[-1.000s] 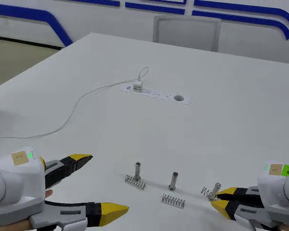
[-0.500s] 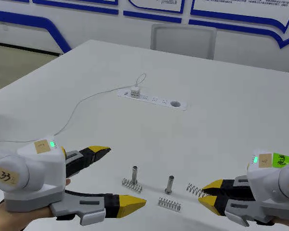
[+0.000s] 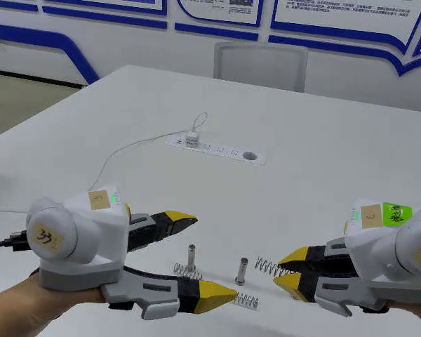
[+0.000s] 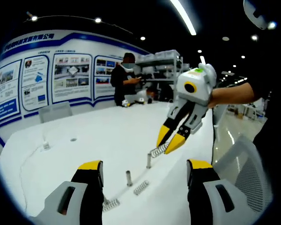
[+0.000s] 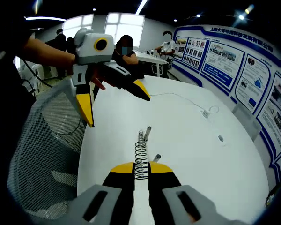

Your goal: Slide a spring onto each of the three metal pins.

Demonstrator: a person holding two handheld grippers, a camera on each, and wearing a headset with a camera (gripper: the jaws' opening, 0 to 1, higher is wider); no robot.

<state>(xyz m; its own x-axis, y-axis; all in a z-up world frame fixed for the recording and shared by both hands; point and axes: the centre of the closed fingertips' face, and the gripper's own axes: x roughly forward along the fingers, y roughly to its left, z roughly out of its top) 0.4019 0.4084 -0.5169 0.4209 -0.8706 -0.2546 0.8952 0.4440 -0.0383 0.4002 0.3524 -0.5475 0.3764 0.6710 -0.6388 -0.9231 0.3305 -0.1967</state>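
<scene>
The right gripper (image 3: 286, 270) pinches one spring (image 3: 265, 267) by its end; left gripper (image 3: 212, 256) gapes empty. Best line the coil straight over the lower-centre pin (image 3: 242, 270).

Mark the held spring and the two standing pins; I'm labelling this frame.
held spring (image 3: 269, 267), head view, middle coils.
left pin (image 3: 191, 255), head view, middle of its shaft.
right pin (image 3: 242, 271), head view, middle of its shaft.

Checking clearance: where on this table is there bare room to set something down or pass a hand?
Free: the table between the power strip and the pins, and right of the strip. Crowded: the near edge, where left gripper, right gripper, pins and loose springs cluster.
</scene>
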